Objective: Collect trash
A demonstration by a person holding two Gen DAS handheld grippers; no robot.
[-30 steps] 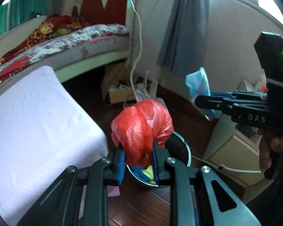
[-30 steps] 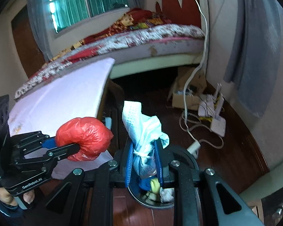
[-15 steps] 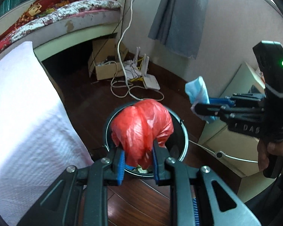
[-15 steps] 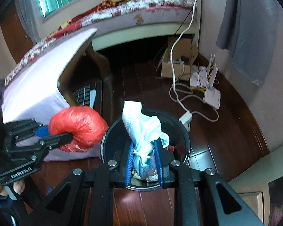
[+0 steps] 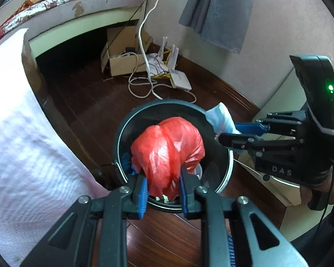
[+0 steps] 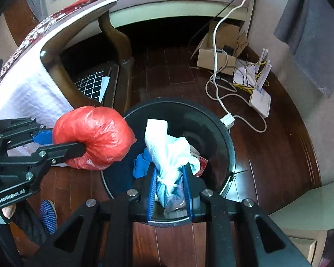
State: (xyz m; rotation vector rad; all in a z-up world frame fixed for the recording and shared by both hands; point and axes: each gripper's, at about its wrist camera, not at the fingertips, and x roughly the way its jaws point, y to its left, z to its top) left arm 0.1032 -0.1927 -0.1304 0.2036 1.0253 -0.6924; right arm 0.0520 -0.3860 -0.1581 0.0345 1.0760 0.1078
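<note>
Dark wood floor — black trash bin sits on it, cardboard box, white router and tangled white cable nearby.

Red bag: thin crinkly plastic, glossy w/ highlights. Pale blue-white bundle, centre of right wrist view: soft crumpled plastic film, tied. Bin: dark, smooth, shiny rim. Floor, lower centre: dark wood boards, polished, reflective. Gripper frames matt black plastic w/ metal screws, ribbed blue pads. Box, upper centre: matt brown cardboard. Sheet at left: white textured cloth.
</note>
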